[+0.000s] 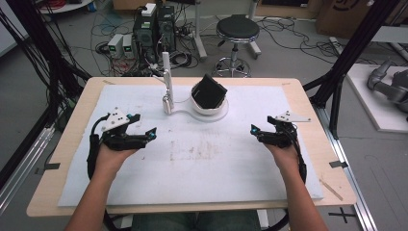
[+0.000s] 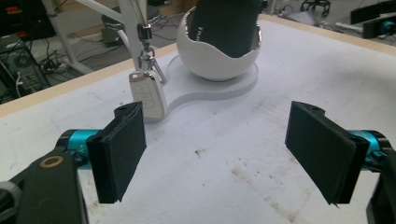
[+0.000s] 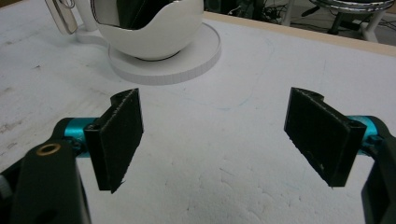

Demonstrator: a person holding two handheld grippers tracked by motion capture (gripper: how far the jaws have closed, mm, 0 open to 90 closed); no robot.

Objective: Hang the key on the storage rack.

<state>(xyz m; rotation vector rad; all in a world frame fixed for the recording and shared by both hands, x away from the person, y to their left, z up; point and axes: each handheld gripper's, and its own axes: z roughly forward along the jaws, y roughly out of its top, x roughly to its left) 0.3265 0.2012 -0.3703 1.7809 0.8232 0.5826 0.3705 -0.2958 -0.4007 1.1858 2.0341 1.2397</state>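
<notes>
Because the black thing (image 1: 210,91) sits deep inside the white egg-shaped cup (image 1: 208,107), I can see just its top part, and I cannot tell what it is. In my left tongs view the top of it is cut off by the edge of the picture. In my right tongs view it is dark inside the cup and hard to make out.

A small white tag (image 2: 148,95) hangs from a clip on a thin white post (image 1: 166,72). The post goes out of the top of my left tongs view. In my right tongs view just a corner of the tag peeks in at the top left.

The cup stands on a flat white stand (image 2: 219,86) at the far middle of the white surface (image 1: 202,163). My left tongs (image 1: 144,127) are near the left side of the surface, and the cup is ahead of them and off to the right, well apart. The tag hangs closer, just past the left pad (image 2: 122,149). My right tongs (image 1: 262,126) are near the right side, and the cup is ahead and off to the left, also well apart.

Both my tongs are wide open. Nothing is between the pads, just the bare white surface with some brown marks on it.
</notes>
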